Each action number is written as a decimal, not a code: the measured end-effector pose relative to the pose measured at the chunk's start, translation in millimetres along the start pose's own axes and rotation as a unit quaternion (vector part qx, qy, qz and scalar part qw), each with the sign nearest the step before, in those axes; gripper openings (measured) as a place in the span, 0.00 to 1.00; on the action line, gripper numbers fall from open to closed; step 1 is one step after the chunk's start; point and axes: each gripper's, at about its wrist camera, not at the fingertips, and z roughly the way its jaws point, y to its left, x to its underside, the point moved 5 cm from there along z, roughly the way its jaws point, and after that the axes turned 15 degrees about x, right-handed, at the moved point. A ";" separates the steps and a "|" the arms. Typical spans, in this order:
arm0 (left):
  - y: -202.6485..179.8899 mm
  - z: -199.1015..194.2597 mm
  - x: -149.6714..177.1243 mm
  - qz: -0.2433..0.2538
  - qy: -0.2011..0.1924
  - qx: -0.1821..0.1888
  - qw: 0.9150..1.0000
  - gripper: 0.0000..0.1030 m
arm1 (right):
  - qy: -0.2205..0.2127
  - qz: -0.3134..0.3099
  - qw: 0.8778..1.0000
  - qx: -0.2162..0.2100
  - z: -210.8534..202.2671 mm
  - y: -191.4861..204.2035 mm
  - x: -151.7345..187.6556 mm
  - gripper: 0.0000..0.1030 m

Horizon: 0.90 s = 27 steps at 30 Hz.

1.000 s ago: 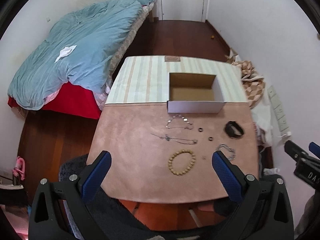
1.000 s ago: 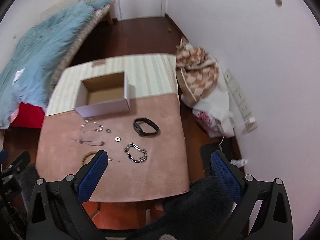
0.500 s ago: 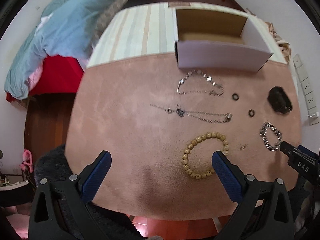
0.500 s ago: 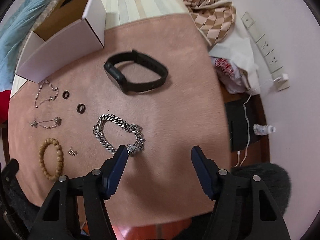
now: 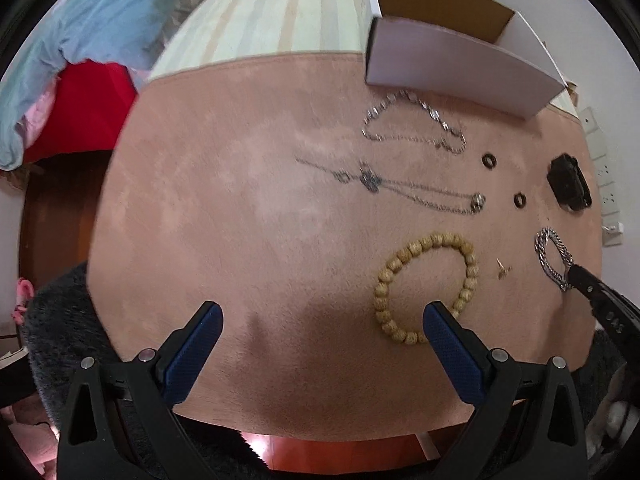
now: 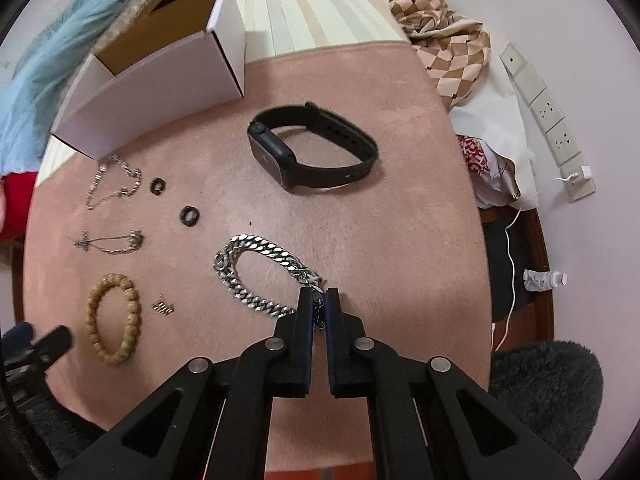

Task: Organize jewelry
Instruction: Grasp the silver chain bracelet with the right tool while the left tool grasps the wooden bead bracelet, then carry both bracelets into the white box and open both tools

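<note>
The right gripper (image 6: 319, 298) pinches the silver chain bracelet (image 6: 256, 268) at lower centre; the left gripper (image 5: 320, 320) is spread wide, empty. Next, probably lift toward the box (image 6: 160, 76), upper left.

Both wrist cameras look steeply down from close above the pink mat (image 5: 240, 220) – left from its near-left, right from its near-right – sharing the white box (image 6: 160, 84) and jewelry.

You get soft, even indoor light with no glare. Fisheye distortion bows the table (image 5: 208, 208) edges and blackens the corners. Your left view shows motion blur on the thin chains (image 5: 412, 128); your right view stays sharp, with faint shadows under the watch (image 6: 312, 148).
</note>
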 end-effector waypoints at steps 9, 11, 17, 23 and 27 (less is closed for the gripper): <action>-10.2 27.0 2.2 0.005 0.026 0.041 0.999 0.67 | -0.015 0.029 0.999 -0.030 -26.8 -18.3 13.7 0.05; -14.3 28.9 1.0 0.016 0.019 0.036 0.999 0.46 | -0.012 0.028 0.999 -0.028 -23.4 -19.2 12.8 0.05; -20.7 23.8 -0.1 0.026 0.000 0.055 0.998 0.06 | -0.011 0.029 0.999 -0.033 -19.3 -22.9 6.1 0.05; -27.5 -12.5 -3.3 0.033 -0.033 0.081 0.996 0.06 | -0.022 0.034 0.997 -0.067 -42.5 -22.7 -3.8 0.05; -38.4 -49.3 -12.3 0.051 -0.061 0.100 0.992 0.06 | -0.036 0.034 0.995 -0.092 -65.2 -19.9 -16.2 0.05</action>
